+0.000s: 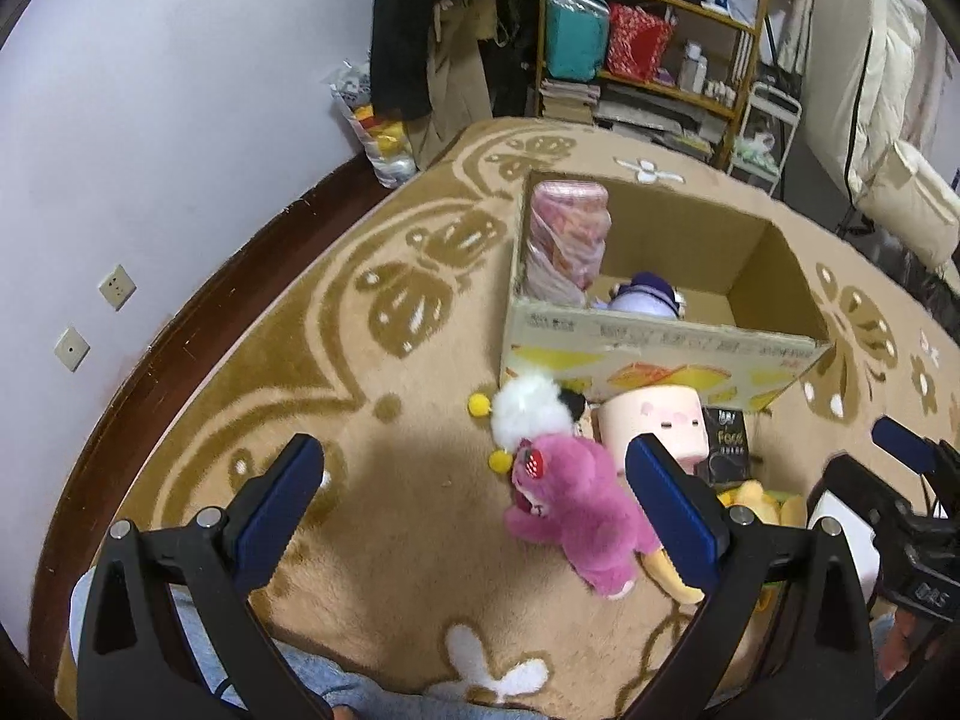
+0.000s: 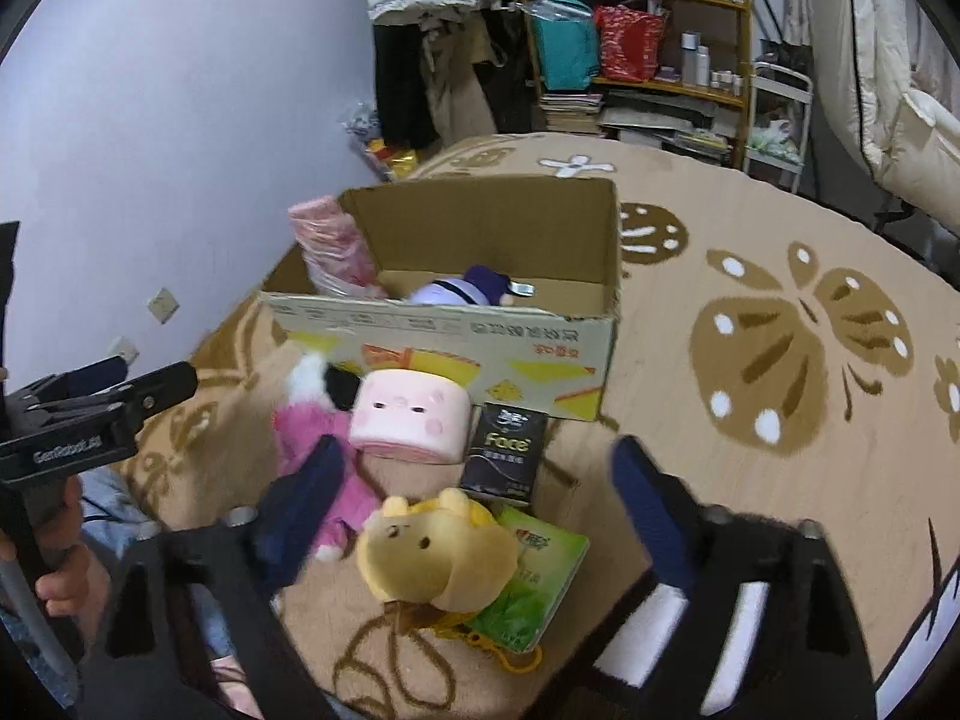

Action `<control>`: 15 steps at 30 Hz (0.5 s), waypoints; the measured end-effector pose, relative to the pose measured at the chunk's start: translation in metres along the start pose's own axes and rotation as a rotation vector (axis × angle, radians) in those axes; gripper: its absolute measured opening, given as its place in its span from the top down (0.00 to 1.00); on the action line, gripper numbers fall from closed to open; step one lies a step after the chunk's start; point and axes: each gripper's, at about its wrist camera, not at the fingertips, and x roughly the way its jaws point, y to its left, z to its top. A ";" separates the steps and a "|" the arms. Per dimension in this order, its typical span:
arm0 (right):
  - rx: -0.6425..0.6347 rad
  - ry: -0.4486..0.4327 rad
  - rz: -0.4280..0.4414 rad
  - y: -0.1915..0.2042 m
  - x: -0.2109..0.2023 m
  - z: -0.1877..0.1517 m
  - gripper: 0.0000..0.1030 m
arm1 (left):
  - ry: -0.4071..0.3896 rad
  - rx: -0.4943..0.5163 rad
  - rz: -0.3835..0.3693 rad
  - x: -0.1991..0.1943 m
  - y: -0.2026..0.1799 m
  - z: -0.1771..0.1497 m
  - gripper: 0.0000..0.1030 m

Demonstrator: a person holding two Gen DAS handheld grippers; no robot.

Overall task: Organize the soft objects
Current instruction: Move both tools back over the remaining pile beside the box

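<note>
Soft toys, loose on carpet at lower centre, before cardboard box (image 2: 444, 354): yellow plush (image 2: 432, 558), pink bear (image 1: 576, 516), pink cube plush (image 2: 411, 420). Right gripper (image 2: 474, 498) spread wide above yellow plush (nothing pinched); left gripper (image 1: 474, 498) likewise spread, empty. Advice: straddle plush body, avoid green packet (image 2: 534, 588). Legible: "Face" on black packet (image 2: 504, 453).

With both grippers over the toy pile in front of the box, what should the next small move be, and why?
Probably lower the right gripper onto the yellow plush and close. Its jaws stand open with that toy lying free between and below them on the carpet, and the cardboard box just behind has room. The left gripper is open and empty too.
</note>
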 end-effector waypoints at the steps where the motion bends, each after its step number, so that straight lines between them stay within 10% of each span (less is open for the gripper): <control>1: 0.003 0.012 0.005 0.000 0.003 -0.001 0.17 | 0.011 0.006 -0.003 0.003 -0.002 -0.001 0.03; 15: -0.002 0.177 0.049 0.006 0.053 -0.011 0.17 | 0.143 0.069 -0.044 0.047 -0.019 -0.005 0.03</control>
